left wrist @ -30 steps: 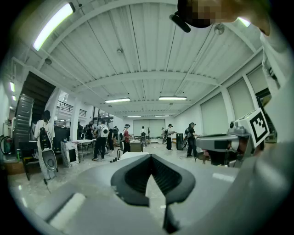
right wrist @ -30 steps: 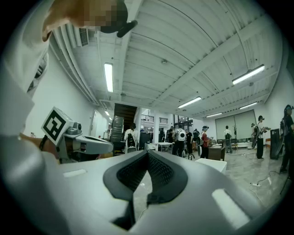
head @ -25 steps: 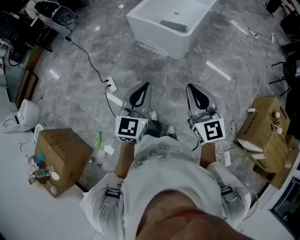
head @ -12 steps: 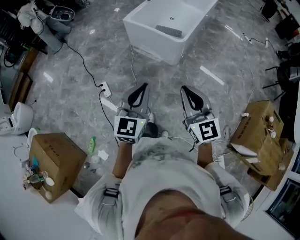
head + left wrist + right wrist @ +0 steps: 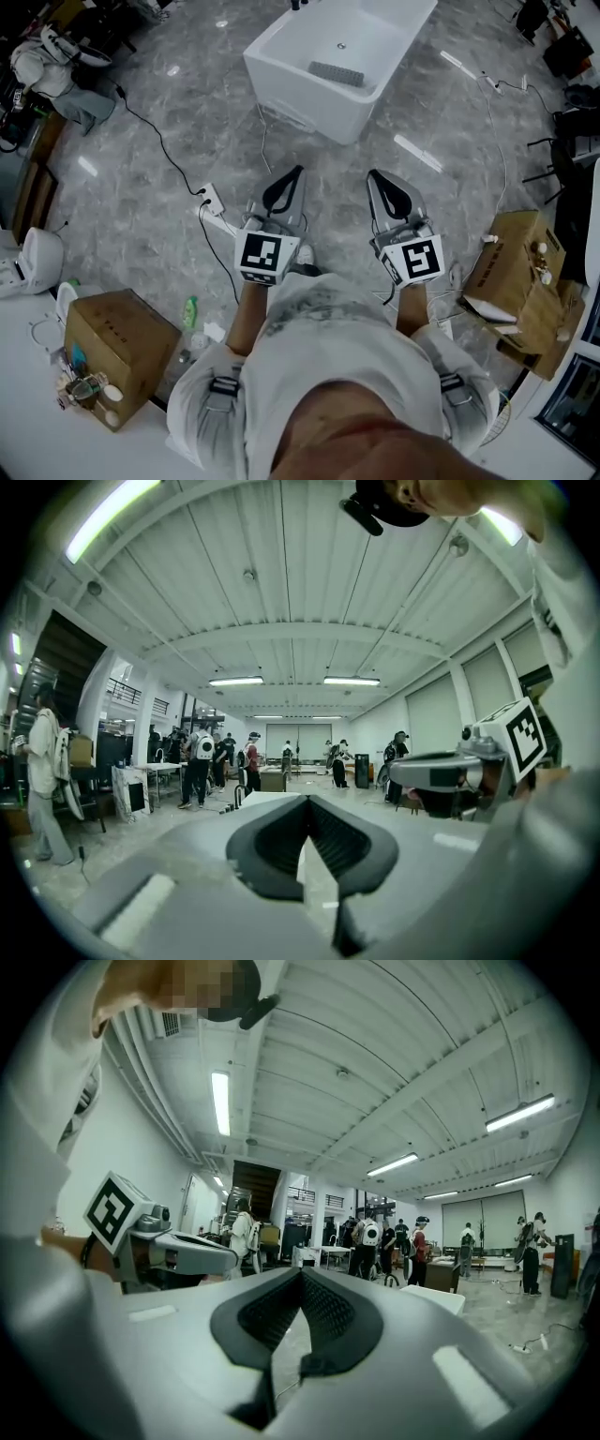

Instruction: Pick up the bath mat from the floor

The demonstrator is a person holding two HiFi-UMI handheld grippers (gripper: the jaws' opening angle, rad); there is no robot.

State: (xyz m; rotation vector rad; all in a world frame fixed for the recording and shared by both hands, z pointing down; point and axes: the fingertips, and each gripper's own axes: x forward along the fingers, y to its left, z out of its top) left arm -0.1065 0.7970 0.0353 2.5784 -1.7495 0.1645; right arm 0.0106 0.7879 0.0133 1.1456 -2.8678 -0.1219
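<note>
Both shut: left tool [image 5: 296, 172], right tool [image 5: 377, 176]; mat [image 5: 335, 73] ahead.

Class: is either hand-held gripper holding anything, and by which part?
Nothing is held; the left hand-held gripper and right hand-held gripper are both shut on nothing.

A bathtub [image 5: 342, 66] stands ahead on the floor [image 5: 141, 187], one cardboard box [image 5: 117, 352] left, another box [image 5: 516, 272] right.

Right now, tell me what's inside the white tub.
A grey mat lies on the bottom of the tub, with a small drain beyond it. Whatever lies under the mat is covered, and the picture's edge cuts off the far end.
</note>
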